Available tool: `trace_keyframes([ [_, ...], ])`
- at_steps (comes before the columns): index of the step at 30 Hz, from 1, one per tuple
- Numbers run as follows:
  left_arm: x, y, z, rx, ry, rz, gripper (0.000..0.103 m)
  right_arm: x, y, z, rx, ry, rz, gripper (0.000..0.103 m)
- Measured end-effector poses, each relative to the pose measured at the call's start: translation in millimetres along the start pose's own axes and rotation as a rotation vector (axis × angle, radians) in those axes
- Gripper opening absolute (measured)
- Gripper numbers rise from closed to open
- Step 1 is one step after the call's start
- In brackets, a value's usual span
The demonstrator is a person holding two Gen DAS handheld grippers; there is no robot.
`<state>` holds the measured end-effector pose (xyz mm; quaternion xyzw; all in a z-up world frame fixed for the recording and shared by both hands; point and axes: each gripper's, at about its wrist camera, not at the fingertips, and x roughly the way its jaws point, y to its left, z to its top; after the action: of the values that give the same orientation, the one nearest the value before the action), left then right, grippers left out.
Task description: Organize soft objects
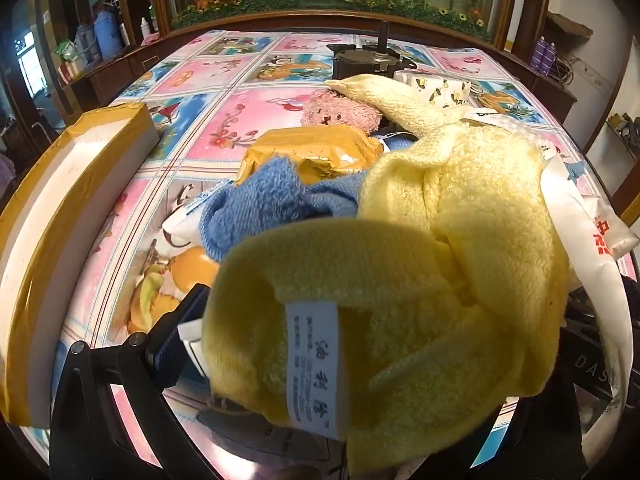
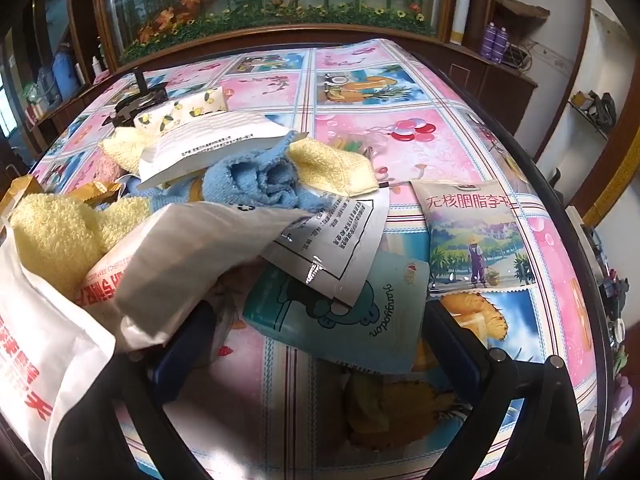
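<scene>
Left gripper (image 1: 320,360) spread wide, pinching nothing; a yellow towel (image 1: 420,280) lies heaped over it, blue towel (image 1: 264,200) at 11 o'clock beyond. Right gripper (image 2: 320,344) also spread, empty, over the desk (image 2: 400,140); teal tissue pack (image 2: 360,312) lies just ahead at 12, snack bag (image 2: 476,236) at 1 o'clock.
</scene>
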<state>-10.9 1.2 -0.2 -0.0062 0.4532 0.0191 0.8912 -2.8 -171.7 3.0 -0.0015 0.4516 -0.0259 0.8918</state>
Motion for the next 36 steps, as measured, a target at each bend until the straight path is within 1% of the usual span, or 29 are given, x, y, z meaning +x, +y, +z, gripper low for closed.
trace_keyframes([
  [1,-2,-1,-3,0.008,0.001,-0.002,0.103,0,-1,0,-0.016,0.007,0.013,0.103],
  [2,-4,0,-6,0.028,0.002,-0.021,0.103,0,-3,0,-0.017,0.021,0.020,0.103],
  [4,-9,0,-12,0.084,0.012,-0.062,0.103,-1,-8,0,-0.005,0.067,0.011,0.103],
  [6,-13,2,-15,0.109,0.025,-0.083,0.103,-4,-8,-2,0.013,0.079,-0.006,0.103],
  [13,-11,4,-15,0.106,0.025,-0.080,0.103,-7,-4,-6,-0.005,0.076,-0.003,0.103],
  [16,-12,5,-14,0.137,0.034,-0.113,0.103,-6,-2,-4,-0.001,0.071,-0.008,0.103],
  [17,-14,8,-15,0.127,0.028,-0.127,0.100,-5,-2,-3,-0.004,0.075,-0.009,0.103],
  [19,-24,22,-15,0.077,0.015,-0.188,0.095,-5,-5,-2,0.029,0.099,-0.030,0.103],
  [20,-33,28,-16,0.064,-0.004,-0.199,0.095,-7,-9,-4,0.052,0.103,-0.052,0.103],
  [22,-56,41,-17,0.074,-0.081,-0.199,0.095,-15,-16,-9,0.081,0.084,-0.066,0.103],
  [25,-98,65,-18,0.079,-0.224,-0.189,0.095,-30,-23,-16,0.081,0.071,-0.065,0.103],
  [27,-125,89,-18,0.053,-0.314,-0.183,0.095,-42,-26,-20,0.063,0.040,-0.075,0.103],
  [29,-146,116,-18,0.011,-0.373,-0.180,0.095,-57,-26,-23,0.036,-0.004,-0.114,0.103],
  [31,-162,142,-20,-0.026,-0.416,-0.158,0.095,-76,-26,-25,0.011,-0.074,-0.148,0.102],
  [32,-167,153,-20,-0.040,-0.432,-0.145,0.095,-91,-27,-26,0.012,-0.137,-0.159,0.102],
  [34,-175,171,-23,-0.046,-0.455,-0.125,0.095,-123,-26,-31,0.019,-0.293,-0.139,0.103],
  [35,-176,176,-25,-0.037,-0.452,-0.110,0.095,-136,-25,-35,0.011,-0.364,-0.110,0.103],
  [36,-175,178,-26,-0.025,-0.438,-0.102,0.095,-144,-24,-39,-0.003,-0.424,-0.043,0.103],
])
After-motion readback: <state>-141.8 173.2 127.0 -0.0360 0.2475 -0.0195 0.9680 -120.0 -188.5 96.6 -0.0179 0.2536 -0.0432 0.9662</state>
